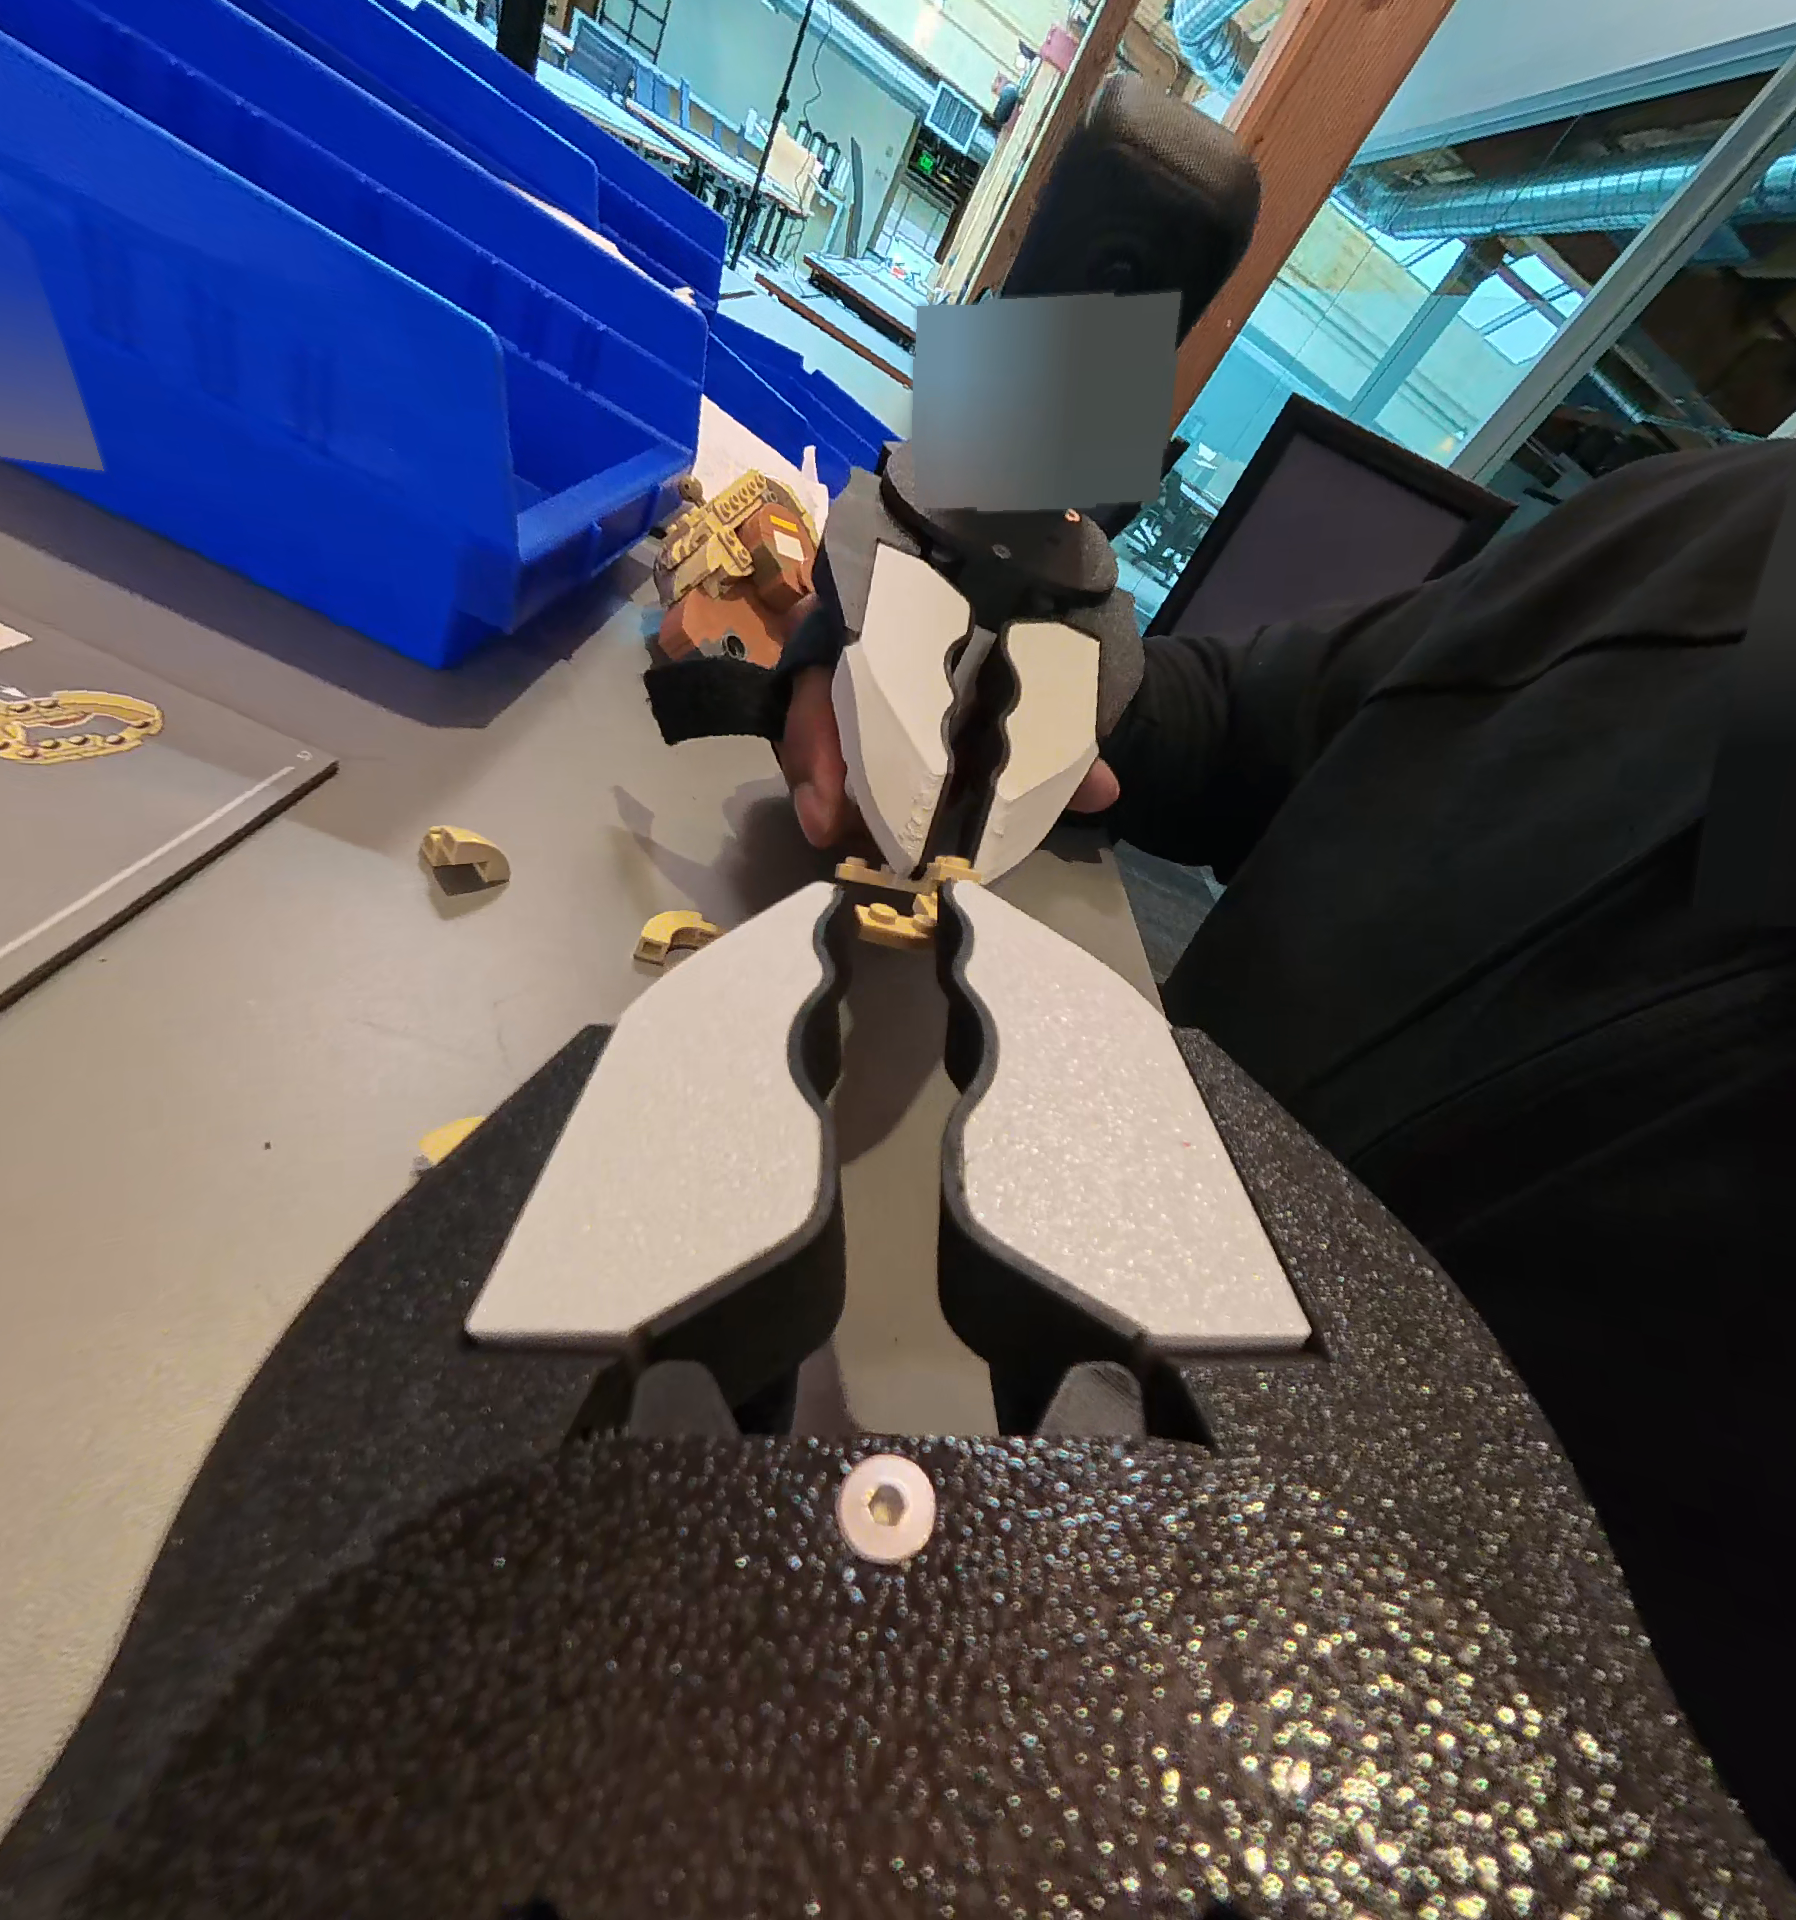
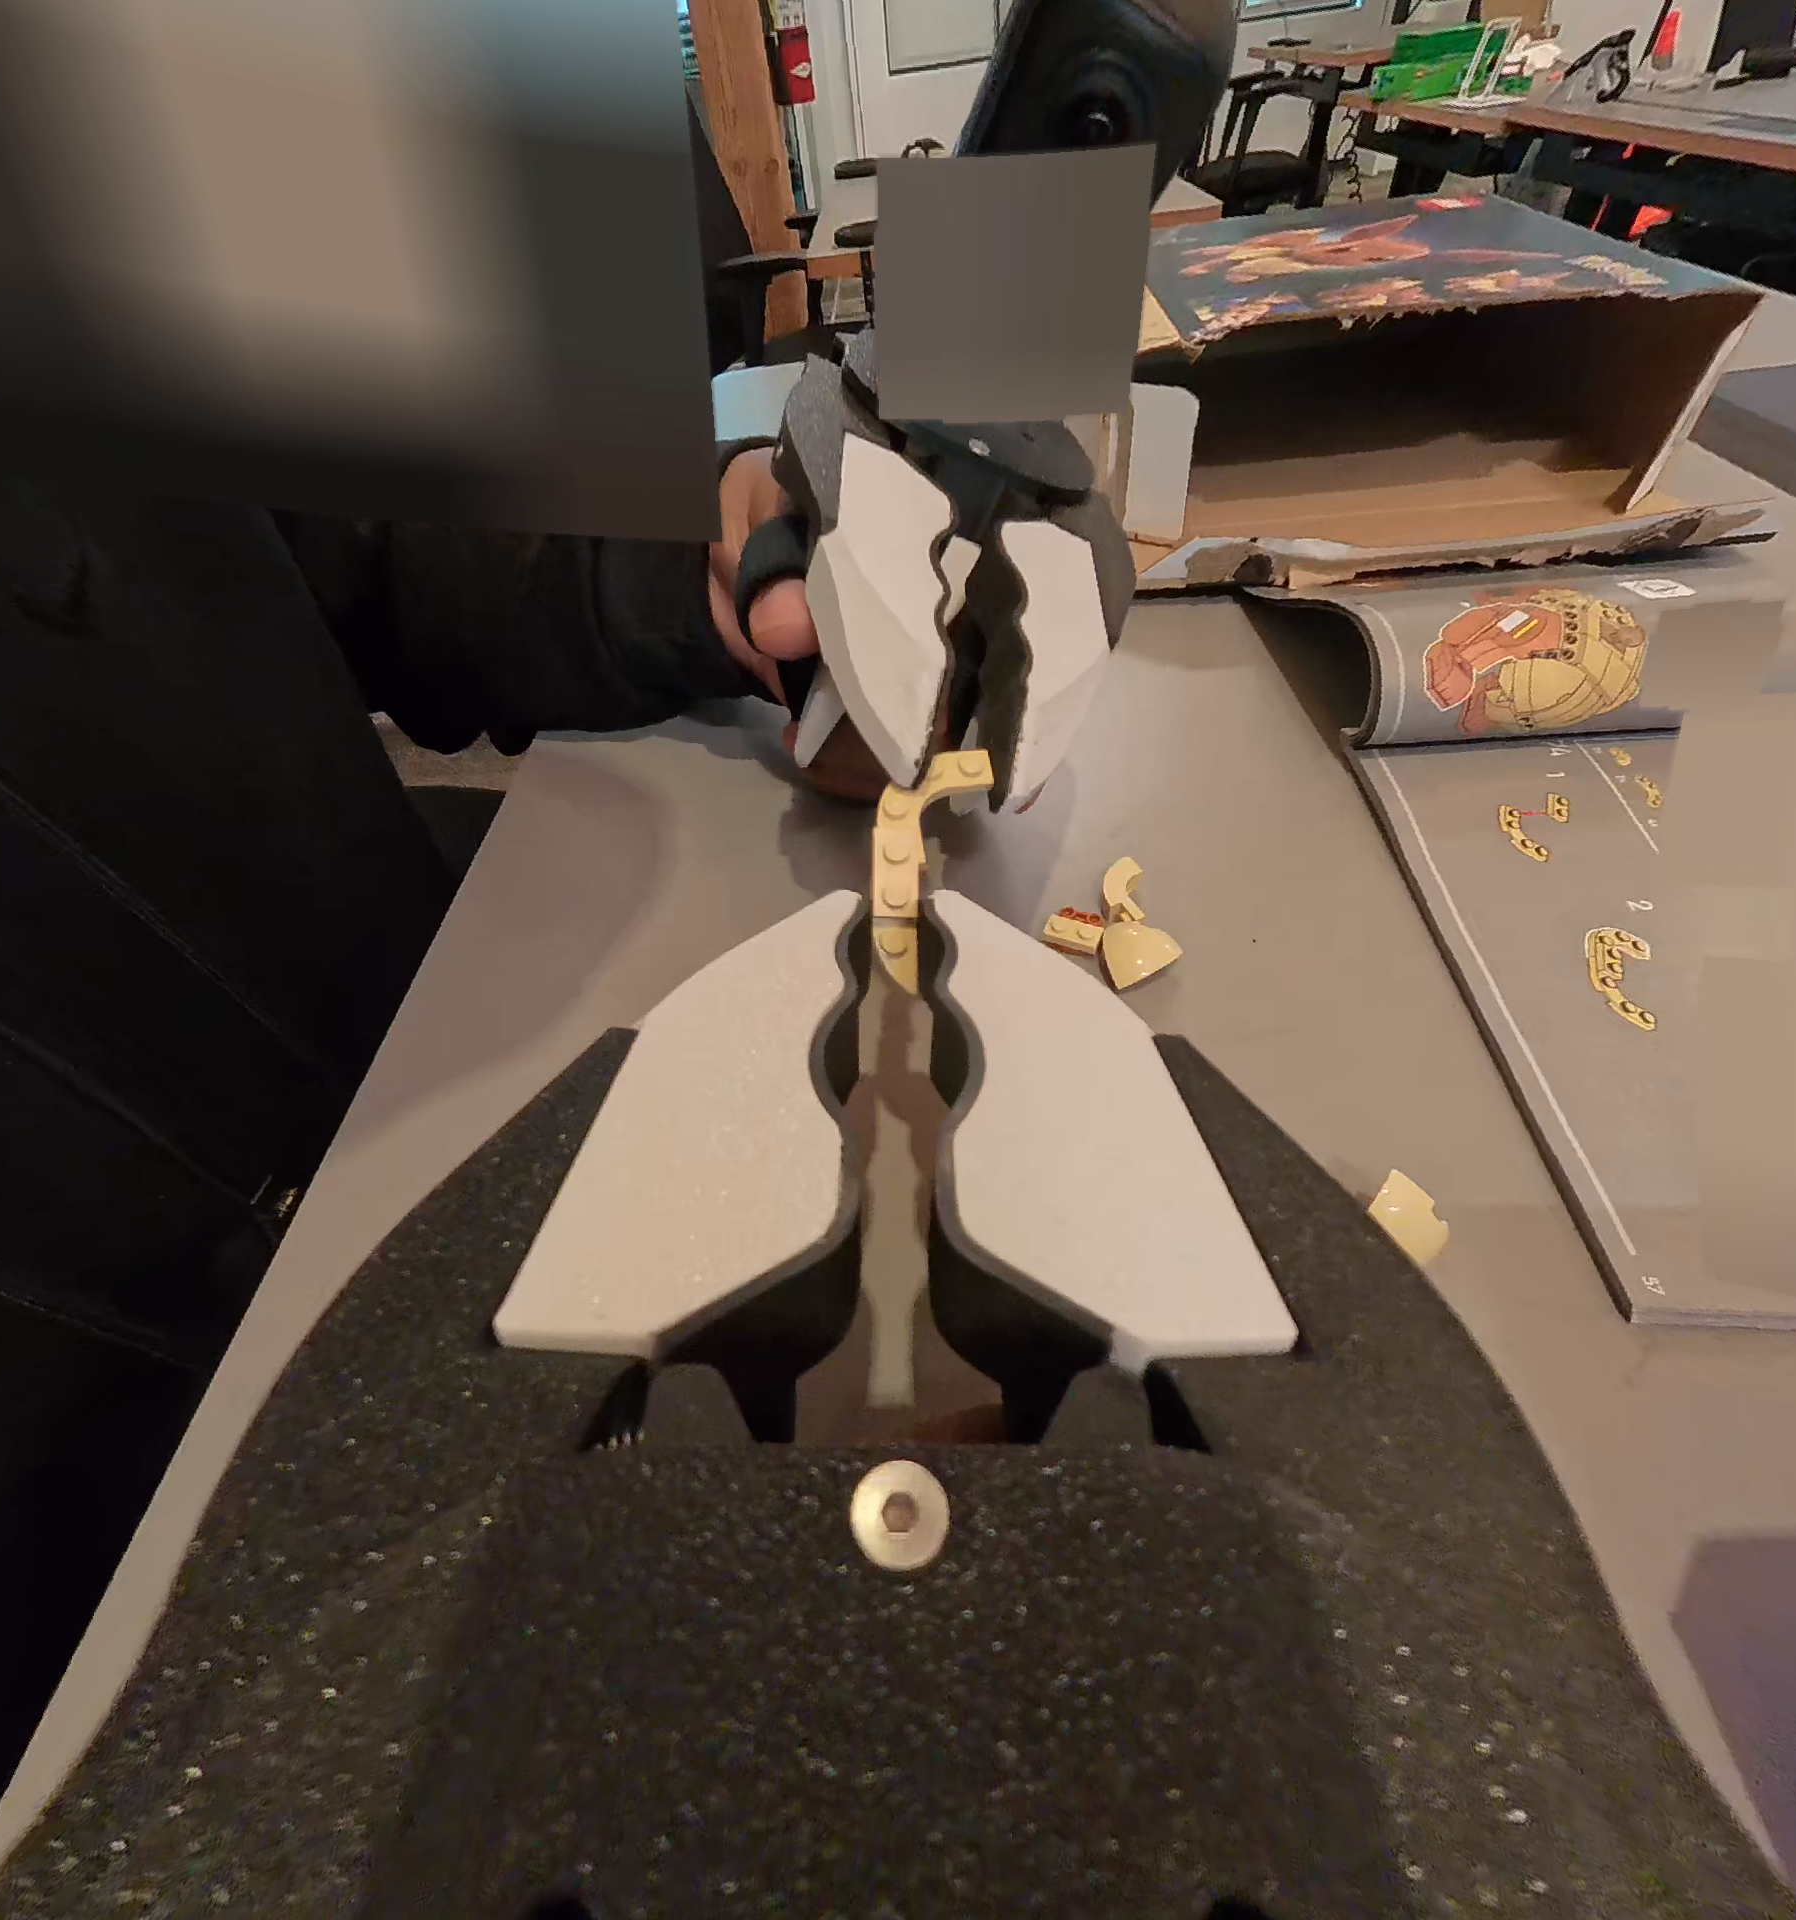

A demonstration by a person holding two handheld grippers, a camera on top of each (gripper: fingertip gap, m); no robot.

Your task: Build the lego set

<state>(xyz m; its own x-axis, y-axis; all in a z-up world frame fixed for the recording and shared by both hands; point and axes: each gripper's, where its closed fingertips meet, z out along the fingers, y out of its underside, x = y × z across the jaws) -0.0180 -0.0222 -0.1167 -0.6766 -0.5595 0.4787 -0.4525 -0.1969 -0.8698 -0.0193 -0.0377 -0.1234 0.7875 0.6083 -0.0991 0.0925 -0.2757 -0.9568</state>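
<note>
My two grippers face each other just above the grey table (image 1: 250,1039). In the left wrist view, my left gripper (image 1: 886,902) is shut on a small tan curved plate (image 1: 894,923). The right gripper (image 1: 923,858) comes from the far side, shut on another tan studded plate (image 1: 904,873) that touches the first. In the right wrist view, my right gripper (image 2: 896,912) is shut on the near end of the tan studded strip (image 2: 896,868). The left gripper (image 2: 961,771) grips the strip's curved far end. A person's hands in black sleeves hold both grippers.
Blue bins (image 1: 354,416) stand at the far left, with a brown and tan brick model (image 1: 738,582) beside them. Loose tan pieces (image 1: 465,854) (image 2: 1138,951) lie on the table. An open instruction booklet (image 2: 1559,987) and a torn cardboard box (image 2: 1445,364) are at the right. My left and right fingertips are right by each other.
</note>
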